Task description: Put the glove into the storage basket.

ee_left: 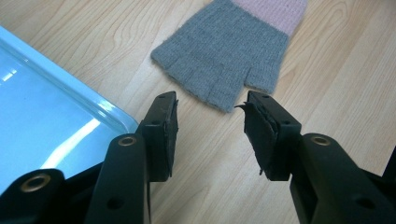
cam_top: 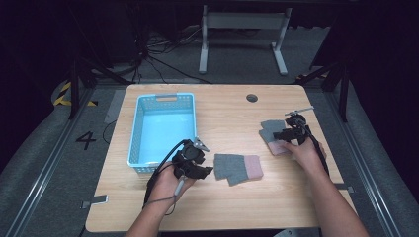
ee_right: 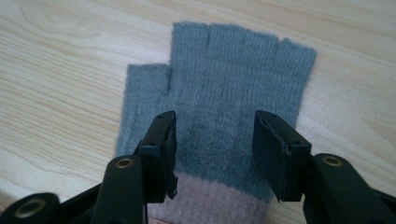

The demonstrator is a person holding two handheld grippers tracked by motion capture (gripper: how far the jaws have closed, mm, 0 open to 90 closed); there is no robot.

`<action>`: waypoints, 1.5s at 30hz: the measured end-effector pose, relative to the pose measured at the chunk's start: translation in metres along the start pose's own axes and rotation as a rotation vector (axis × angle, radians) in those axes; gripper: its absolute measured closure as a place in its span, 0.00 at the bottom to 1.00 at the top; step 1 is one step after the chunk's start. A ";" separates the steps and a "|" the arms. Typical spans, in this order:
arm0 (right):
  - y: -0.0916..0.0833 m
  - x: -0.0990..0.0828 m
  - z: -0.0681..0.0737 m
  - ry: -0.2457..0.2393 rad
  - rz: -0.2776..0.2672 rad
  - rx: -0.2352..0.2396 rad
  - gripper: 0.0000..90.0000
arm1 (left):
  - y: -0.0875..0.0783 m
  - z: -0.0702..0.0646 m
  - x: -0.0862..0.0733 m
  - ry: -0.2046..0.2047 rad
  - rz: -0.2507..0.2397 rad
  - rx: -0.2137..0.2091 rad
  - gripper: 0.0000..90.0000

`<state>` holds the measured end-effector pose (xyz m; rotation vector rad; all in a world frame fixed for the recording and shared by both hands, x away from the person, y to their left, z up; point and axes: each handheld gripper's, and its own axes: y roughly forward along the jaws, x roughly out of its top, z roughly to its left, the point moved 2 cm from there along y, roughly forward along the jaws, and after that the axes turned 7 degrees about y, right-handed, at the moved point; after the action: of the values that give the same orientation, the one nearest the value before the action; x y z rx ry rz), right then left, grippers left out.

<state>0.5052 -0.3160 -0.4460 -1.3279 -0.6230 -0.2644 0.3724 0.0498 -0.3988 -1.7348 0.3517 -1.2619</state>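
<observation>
Dark flooring and tangled cables are surrounding a pale wooden table (cam_top: 222, 197), and everything on it is being placed here against the blue basket (cam_top: 162, 132), which is sitting empty toward the table's left side; just right of the basket's near corner, the left gripper (cam_top: 203, 170) is being held in the person's left hand (cam_top: 168, 185), its jaws standing partly spread with nothing between them; in the left gripper view the pads (ee_left: 164, 135) are hanging over bare wood, with the basket's rim showing at the lower left; just beyond those jaw tips, right of the basket's near corner, a grey fingerless glove with a pink cuff (cam_top: 238, 168) is lying flat on the table, its finger end pointing back toward the basket and its cuff pointing away, close to the jaws but not touching them; well to the right of the basket, near the table's right edge, a second grey glove (cam_top: 273, 132) is lying flat as well, its pink cuff turned toward the person; the right gripper (cam_top: 276, 134), carried by the right hand (cam_top: 304, 153), is hovering over this glove with its jaws spread wide; in the right gripper view the two pads (ee_right: 161, 140) are straddling the glove's palm just above the cuff, neither one pinching the knit.
</observation>
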 end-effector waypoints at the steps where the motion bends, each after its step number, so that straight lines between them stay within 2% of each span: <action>1: 0.002 -0.001 0.000 -0.003 0.010 -0.008 0.55 | 0.000 0.000 0.000 0.000 0.000 0.000 0.61; 7: 0.006 -0.003 0.005 -0.045 0.019 -0.040 0.59 | 0.001 0.000 0.000 -0.001 0.003 0.002 0.61; 11: 0.006 -0.004 0.004 -0.047 0.019 -0.042 0.69 | 0.001 0.000 -0.001 -0.002 0.005 0.002 0.61; 14: 0.005 -0.004 0.004 -0.042 0.027 -0.037 0.81 | 0.001 0.001 -0.001 -0.003 0.005 0.001 0.61; 20: 0.003 -0.004 0.004 -0.036 0.029 -0.020 0.93 | 0.002 0.001 -0.001 -0.004 0.005 0.000 0.61; 28: -0.005 -0.003 0.004 -0.042 0.010 -0.017 0.94 | 0.002 0.003 0.000 -0.006 -0.007 0.004 0.57; 32: -0.015 -0.002 0.006 -0.049 -0.006 -0.002 0.94 | 0.002 0.001 0.003 0.033 0.001 0.020 0.54; 36: -0.028 -0.001 0.011 -0.056 -0.024 0.020 0.94 | 0.002 -0.001 0.006 0.038 0.002 0.016 0.53; 42: -0.047 -0.001 0.021 -0.099 -0.040 0.043 0.94 | 0.001 -0.001 0.009 0.044 0.000 0.001 0.53; 45: -0.057 -0.001 0.030 -0.126 -0.045 0.080 0.94 | 0.001 -0.002 0.010 0.044 -0.002 -0.008 0.54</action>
<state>0.4663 -0.3010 -0.3961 -1.2617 -0.7628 -0.1908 0.3752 0.0422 -0.3935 -1.7167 0.3810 -1.3028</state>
